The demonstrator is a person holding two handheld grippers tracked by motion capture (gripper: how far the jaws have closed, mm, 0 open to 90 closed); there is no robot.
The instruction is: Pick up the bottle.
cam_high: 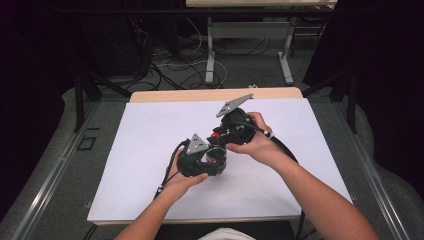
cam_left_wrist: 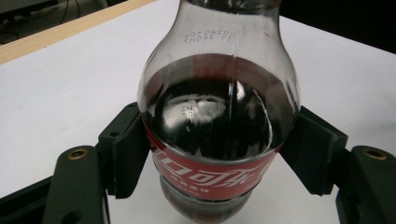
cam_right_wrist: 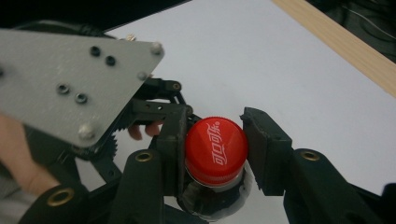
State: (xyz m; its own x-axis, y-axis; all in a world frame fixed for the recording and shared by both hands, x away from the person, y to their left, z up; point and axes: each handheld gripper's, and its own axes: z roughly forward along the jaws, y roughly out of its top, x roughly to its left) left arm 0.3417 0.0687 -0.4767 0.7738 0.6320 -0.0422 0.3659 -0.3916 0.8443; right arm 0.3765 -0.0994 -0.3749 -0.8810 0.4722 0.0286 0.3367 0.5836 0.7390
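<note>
A small cola bottle [cam_left_wrist: 217, 116] with dark drink and a red label stands on the white table sheet [cam_high: 145, 150]. My left gripper [cam_left_wrist: 217, 156] is shut on its body, one ribbed pad [cam_left_wrist: 128, 154] pressing at the label on each side. The bottle's red cap [cam_right_wrist: 215, 149] sits between the pads of my right gripper [cam_right_wrist: 212, 156], which is shut on it from above. In the high view both grippers meet at the middle of the table, the left gripper [cam_high: 207, 160] low and the right gripper [cam_high: 220, 137] just behind it, over the cap [cam_high: 216, 133].
The left gripper's grey three-cornered plate [cam_right_wrist: 70, 84] and a hand fill the left of the right gripper view. A wooden table edge [cam_high: 215, 95] runs along the far side. Beyond it are desk legs [cam_high: 210, 55] and cables on the floor.
</note>
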